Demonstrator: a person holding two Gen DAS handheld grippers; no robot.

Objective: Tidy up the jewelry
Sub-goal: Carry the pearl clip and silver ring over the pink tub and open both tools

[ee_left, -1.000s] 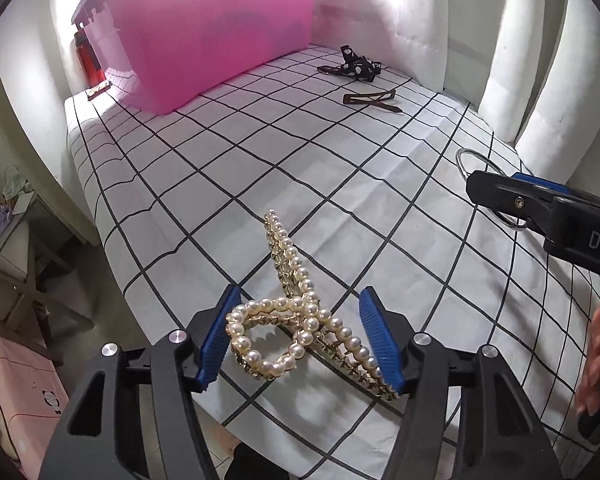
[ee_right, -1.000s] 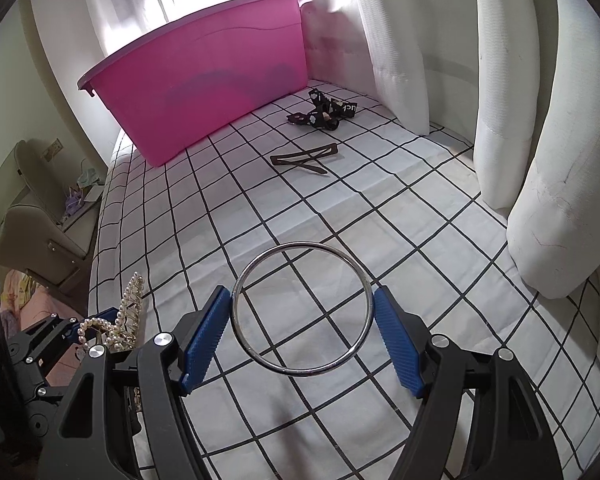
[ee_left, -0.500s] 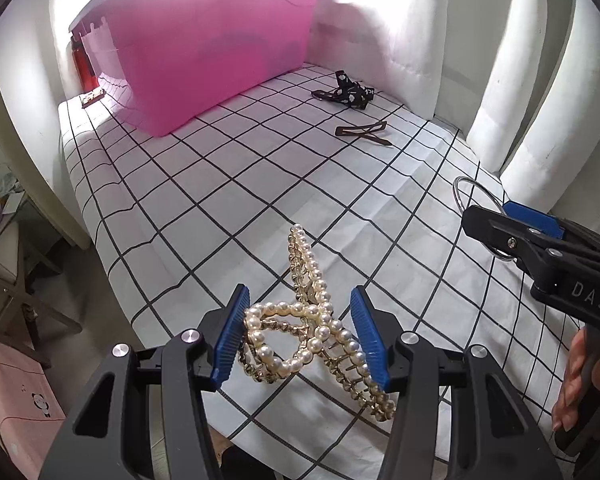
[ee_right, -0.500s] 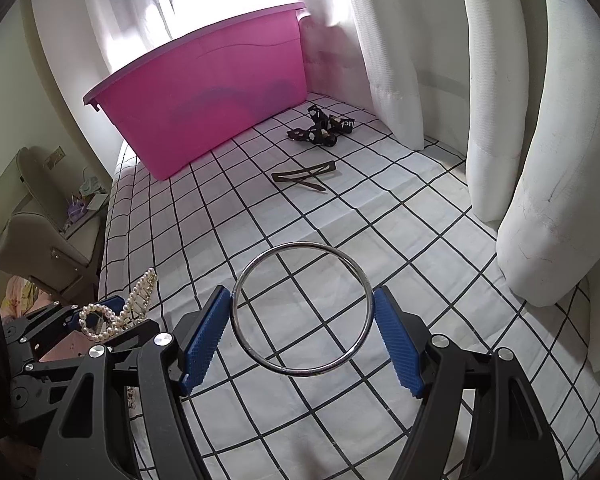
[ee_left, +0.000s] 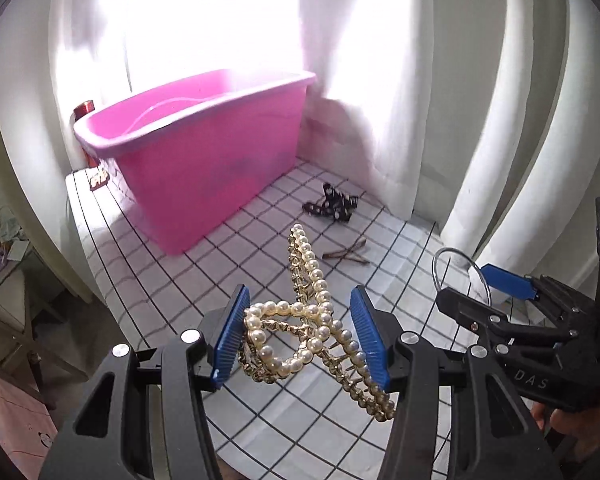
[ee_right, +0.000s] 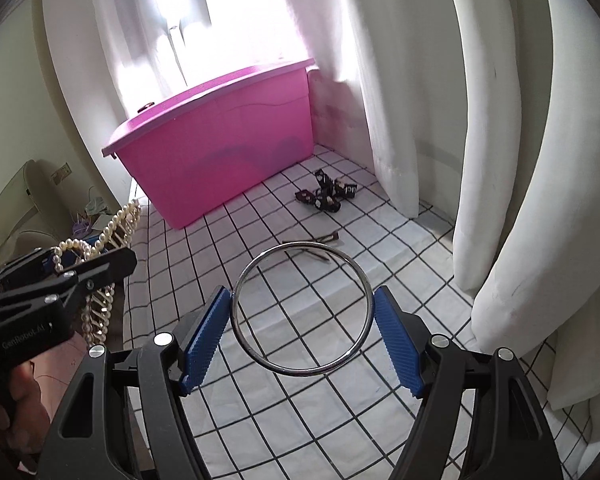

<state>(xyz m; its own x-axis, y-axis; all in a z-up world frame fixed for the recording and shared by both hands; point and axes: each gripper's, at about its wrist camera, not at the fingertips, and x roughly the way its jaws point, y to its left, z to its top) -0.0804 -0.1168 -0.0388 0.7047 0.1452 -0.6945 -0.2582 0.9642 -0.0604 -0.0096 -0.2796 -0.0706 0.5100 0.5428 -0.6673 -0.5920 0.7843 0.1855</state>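
Between the blue pads at lower centre of the left wrist view, a pearl hair clip [ee_left: 312, 320] is held clamped by the left gripper [ee_left: 304, 340], lifted above the grid-patterned cloth [ee_left: 260, 420]. At lower centre of the right wrist view, a silver ring bangle [ee_right: 303, 309] is gripped at its two sides by the right gripper [ee_right: 302, 338], likewise raised off the cloth. Toward the upper centre of both views a pink tub [ee_left: 204, 160] is seen on the cloth, with a black studded accessory [ee_right: 327, 194] near its right corner and a thin brown clip [ee_left: 346, 254] lying nearer.
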